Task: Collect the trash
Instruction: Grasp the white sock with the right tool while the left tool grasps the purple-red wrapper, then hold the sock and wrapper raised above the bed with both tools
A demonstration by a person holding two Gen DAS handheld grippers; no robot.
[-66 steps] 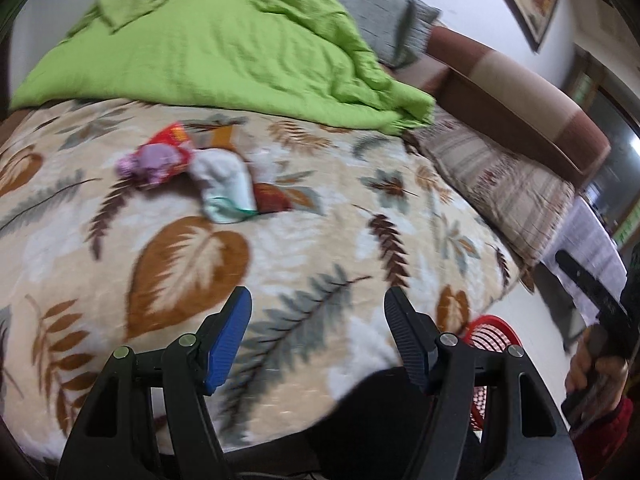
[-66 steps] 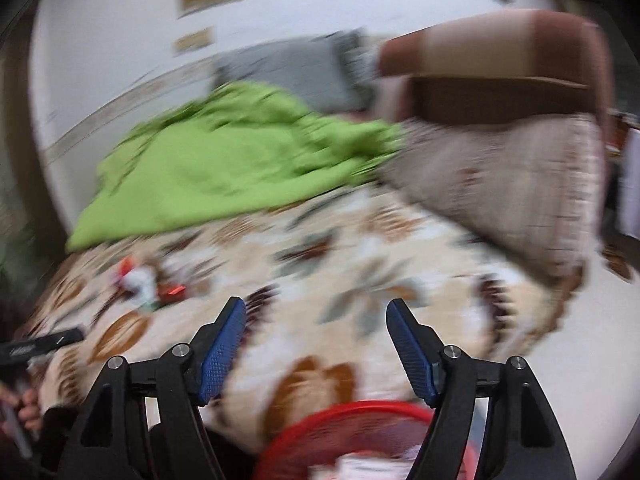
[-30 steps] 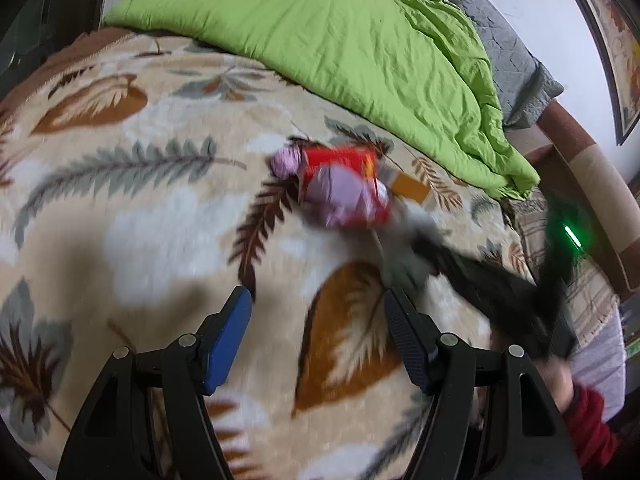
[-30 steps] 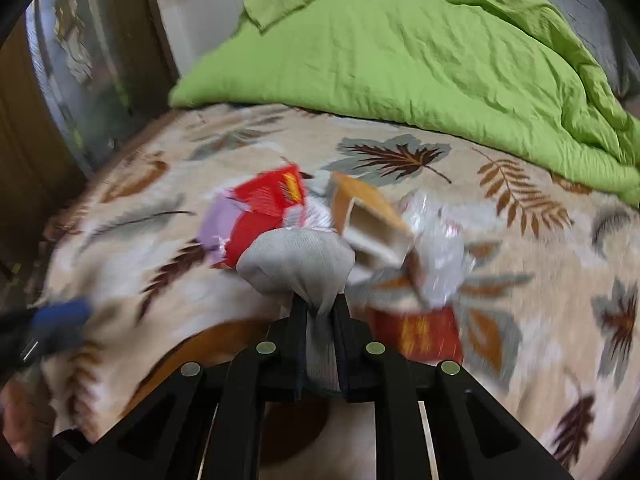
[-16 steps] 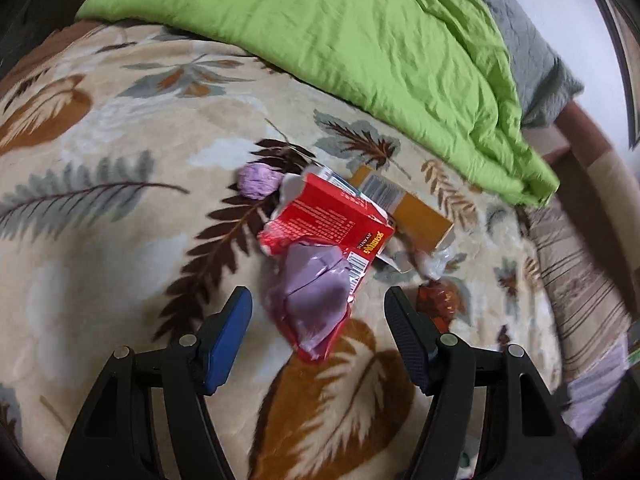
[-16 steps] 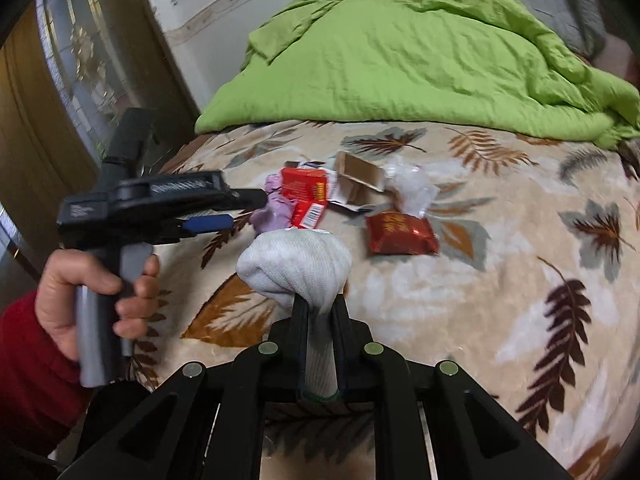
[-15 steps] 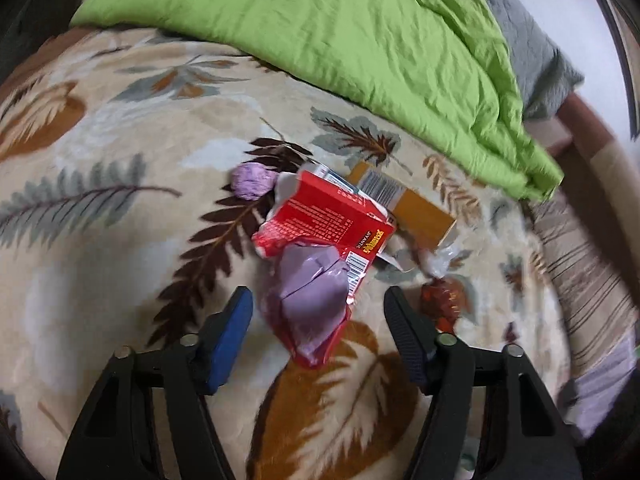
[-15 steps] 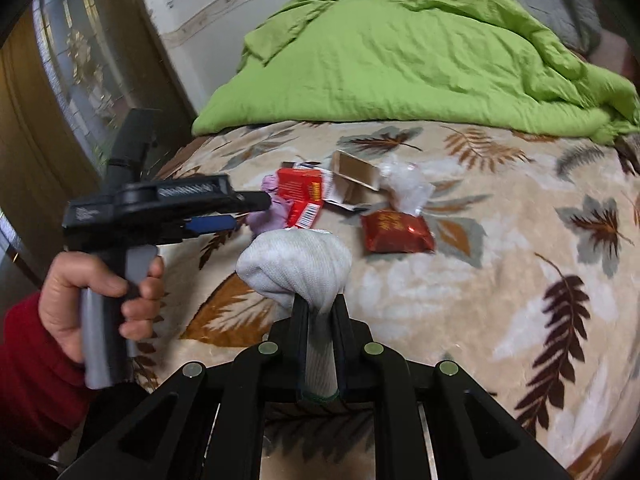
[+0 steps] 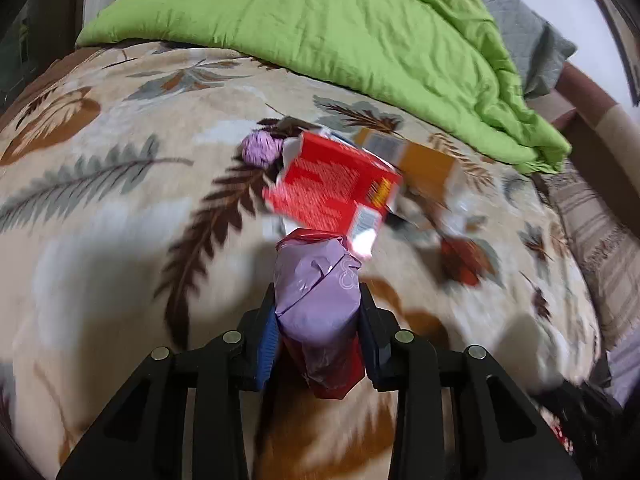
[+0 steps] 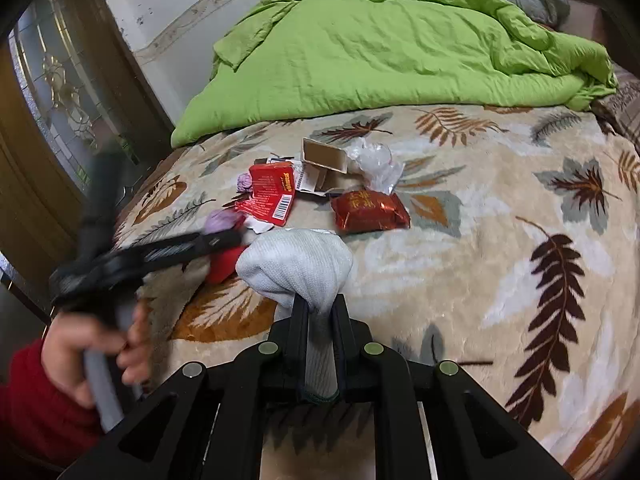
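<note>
Two grippers going here. The right gripper [image 10: 318, 312] is pinching one balled white sock [image 10: 296, 266] tight between its fingers. The left gripper [image 9: 318, 328] is closing its jaws on one purple-and-red wrapper [image 9: 318, 300], sitting right between them. Farther out on the leaf blanket [image 10: 500, 248] are lying one red carton [image 10: 272, 194], one dark red packet [image 10: 368, 210], one brown box [image 10: 324, 156], one clear plastic scrap [image 10: 374, 164] and one purple ball [image 9: 260, 150].

A home bedroom: a bed [image 10: 500, 240] under a leaf-print blanket [image 9: 120, 220] and green duvet [image 10: 380, 40].

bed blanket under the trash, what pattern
Cream blanket with brown, orange and grey leaf prints; clearest in the right wrist view.
</note>
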